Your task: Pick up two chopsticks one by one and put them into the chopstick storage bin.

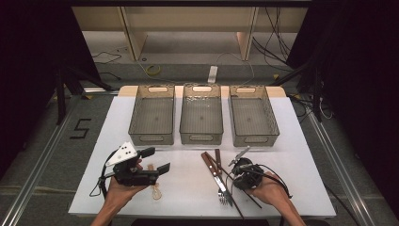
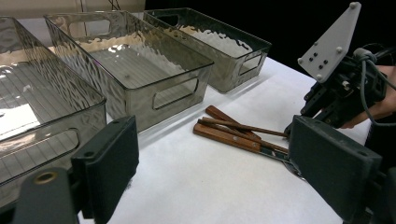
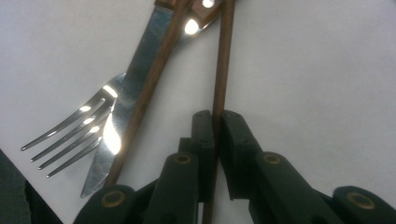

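The right gripper [image 3: 216,122] pinches one chopstick [image 3: 223,56] running lengthwise straight out from its jaws, while the left gripper [image 2: 212,154] hangs spread well apart from it

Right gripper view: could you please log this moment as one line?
right tool: shut on chopstick | left tool: open, empty | fork, knife: on table | bins: empty

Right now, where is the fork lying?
In the high view the fork lies on the white table at the near right, beside a knife, just left of the right tool, in front of the middle bin.
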`<control>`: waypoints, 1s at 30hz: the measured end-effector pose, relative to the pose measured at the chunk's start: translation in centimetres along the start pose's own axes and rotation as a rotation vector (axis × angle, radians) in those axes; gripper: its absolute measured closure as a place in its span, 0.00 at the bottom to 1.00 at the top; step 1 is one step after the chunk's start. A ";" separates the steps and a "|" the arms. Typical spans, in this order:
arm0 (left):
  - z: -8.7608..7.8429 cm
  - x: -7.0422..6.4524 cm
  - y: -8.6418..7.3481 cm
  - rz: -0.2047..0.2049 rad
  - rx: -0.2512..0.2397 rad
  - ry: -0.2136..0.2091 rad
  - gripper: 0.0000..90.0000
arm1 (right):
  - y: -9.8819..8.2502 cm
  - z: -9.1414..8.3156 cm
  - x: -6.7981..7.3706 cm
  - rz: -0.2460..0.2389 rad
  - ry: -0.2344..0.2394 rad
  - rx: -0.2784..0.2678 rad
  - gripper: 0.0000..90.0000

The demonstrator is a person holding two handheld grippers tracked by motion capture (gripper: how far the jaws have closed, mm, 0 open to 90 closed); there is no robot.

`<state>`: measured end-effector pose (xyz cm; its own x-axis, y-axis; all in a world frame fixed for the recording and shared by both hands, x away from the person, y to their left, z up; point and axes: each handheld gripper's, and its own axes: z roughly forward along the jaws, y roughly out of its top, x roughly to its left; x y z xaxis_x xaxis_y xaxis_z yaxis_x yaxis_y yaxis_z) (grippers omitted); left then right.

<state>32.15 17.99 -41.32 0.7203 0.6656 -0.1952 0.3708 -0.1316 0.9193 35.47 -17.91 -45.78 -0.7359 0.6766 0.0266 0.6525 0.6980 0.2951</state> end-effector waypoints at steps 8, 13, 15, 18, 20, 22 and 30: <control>0.0 0.0 0.0 0.001 0.002 0.001 0.17 | -0.1 -0.2 -0.3 -0.014 -0.012 -0.003 0.96; 0.3 0.0 0.0 -0.002 0.024 -0.009 0.17 | 0.1 -0.9 -0.2 -0.042 -0.028 -0.027 0.96; 0.7 -0.1 -0.1 0.020 0.067 -0.008 0.17 | 0.2 -1.2 0.0 -0.062 -0.027 -0.036 0.96; 1.3 -0.4 -0.1 0.035 0.108 -0.044 0.17 | 0.6 -1.7 0.5 -0.101 -0.018 -0.044 0.96; 1.6 -0.5 -0.1 0.041 0.132 -0.064 0.17 | 0.9 -2.0 1.0 -0.133 -0.015 -0.053 0.96; 2.4 -0.9 0.0 0.074 0.179 -0.088 0.17 | 1.3 -2.3 1.5 -0.165 -0.011 -0.047 0.96; 4.2 -2.3 0.6 0.143 0.263 -0.145 0.17 | 2.1 -3.0 3.4 -0.300 0.006 -0.048 0.96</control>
<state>33.14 13.30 -41.70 0.8446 0.5181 -0.1348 0.3855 -0.4138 0.8247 33.85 -14.86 -42.21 -0.8955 0.4407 -0.0625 0.3969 0.8542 0.3358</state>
